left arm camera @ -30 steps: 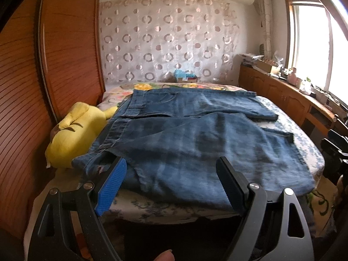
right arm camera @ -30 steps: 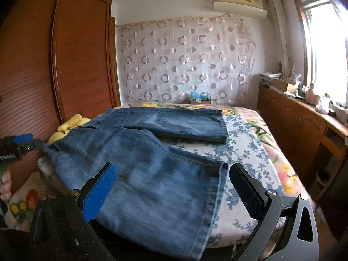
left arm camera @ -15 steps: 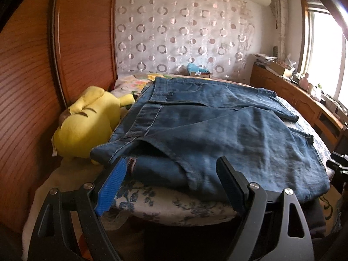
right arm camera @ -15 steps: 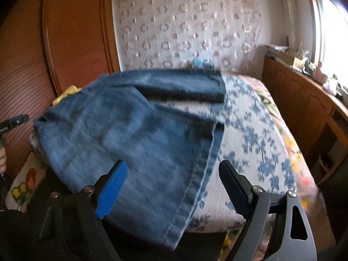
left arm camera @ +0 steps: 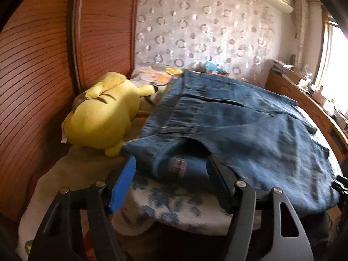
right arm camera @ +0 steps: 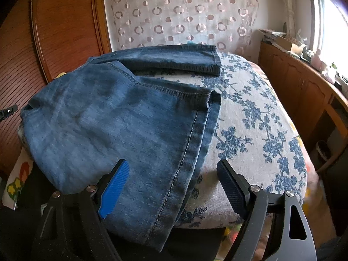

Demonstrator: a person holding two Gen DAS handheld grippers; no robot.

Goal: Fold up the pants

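Observation:
Blue jeans [left arm camera: 239, 126] lie flat across the bed, waistband toward the yellow toy, legs running right. My left gripper [left arm camera: 171, 159] is at the near waist corner. Its jaws are closing, the denim corner with its label lies between them, and the pads stand apart from the cloth. In the right wrist view the near leg of the jeans [right arm camera: 108, 119] hangs over the bed's front edge. My right gripper [right arm camera: 171, 163] straddles its hem; the blue pad [right arm camera: 115, 184] overlaps the denim and the black pad [right arm camera: 230, 187] stands clear over the bed cover.
A yellow plush toy [left arm camera: 102, 119] lies left of the waistband against the wooden wardrobe [left arm camera: 32, 76]. The floral bed cover [right arm camera: 250, 119] is bare right of the legs. A wooden cabinet [right arm camera: 304, 82] with clutter runs along the window side.
The left gripper came down and in toward the waist corner, and its jaws narrowed. The right gripper tipped down over the hem and its jaws narrowed too.

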